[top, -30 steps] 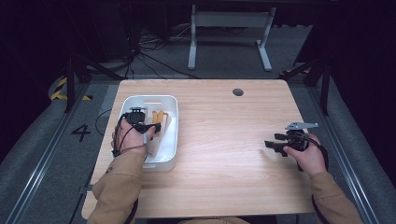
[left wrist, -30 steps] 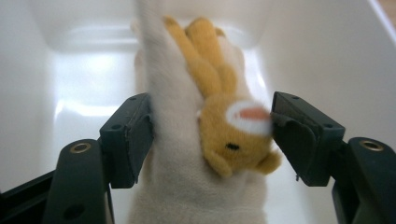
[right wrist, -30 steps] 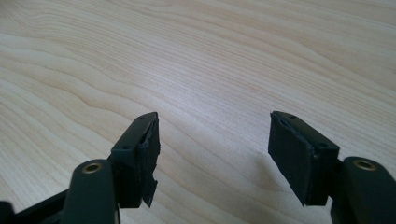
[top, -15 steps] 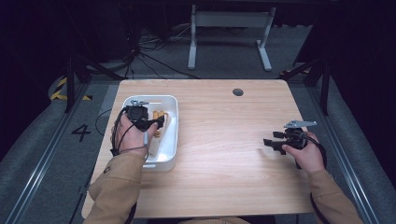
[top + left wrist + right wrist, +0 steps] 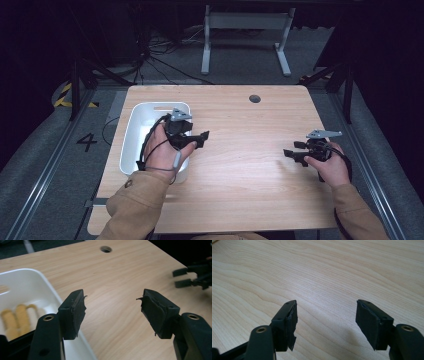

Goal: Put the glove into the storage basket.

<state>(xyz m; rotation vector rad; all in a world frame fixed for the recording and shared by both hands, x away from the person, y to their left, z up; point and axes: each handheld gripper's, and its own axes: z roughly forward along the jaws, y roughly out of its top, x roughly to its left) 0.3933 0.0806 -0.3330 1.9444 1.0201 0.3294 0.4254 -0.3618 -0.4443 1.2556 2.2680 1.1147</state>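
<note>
my left gripper (image 5: 202,137) hangs over the right rim of the white plastic bin (image 5: 131,131), pointing across the wooden table (image 5: 240,170). its jaws have just been closing a little, yet they stand apart with nothing between them. in the left gripper view the bin (image 5: 30,282) sits at the left, with a few blurred yellow-tan pieces (image 5: 17,317) lying inside it. my right gripper (image 5: 295,152) rests low near the table's right edge, well apart from the bin, jaws spread and empty over bare wood (image 5: 324,277).
</note>
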